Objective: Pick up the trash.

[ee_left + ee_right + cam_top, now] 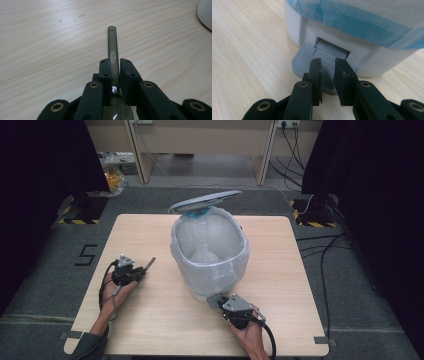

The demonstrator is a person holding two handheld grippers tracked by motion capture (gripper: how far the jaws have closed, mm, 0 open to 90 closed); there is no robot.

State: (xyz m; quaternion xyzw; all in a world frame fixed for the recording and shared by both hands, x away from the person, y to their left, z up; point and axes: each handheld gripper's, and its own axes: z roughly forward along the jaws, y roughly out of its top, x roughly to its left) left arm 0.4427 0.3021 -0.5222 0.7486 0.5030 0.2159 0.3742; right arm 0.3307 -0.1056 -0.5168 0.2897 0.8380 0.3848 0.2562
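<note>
The right hand-held gripper (327, 65), jaws narrow and empty, presses the bin's pedal (305, 61) so the lid (205, 201) stays up; left of the bin (210, 252), the left hand-held gripper (114, 66) clamps a spoon (113, 47).

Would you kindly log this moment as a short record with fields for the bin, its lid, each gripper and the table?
bin: white pedal bin lined with a pale bag, mid-table
lid: lid raised, tilted up at the far side
left gripper: left gripper shut on a dark spoon, handle pointing forward, low over the table
right gripper: right gripper shut, jaws resting on the grey pedal
table: light wooden table
</note>
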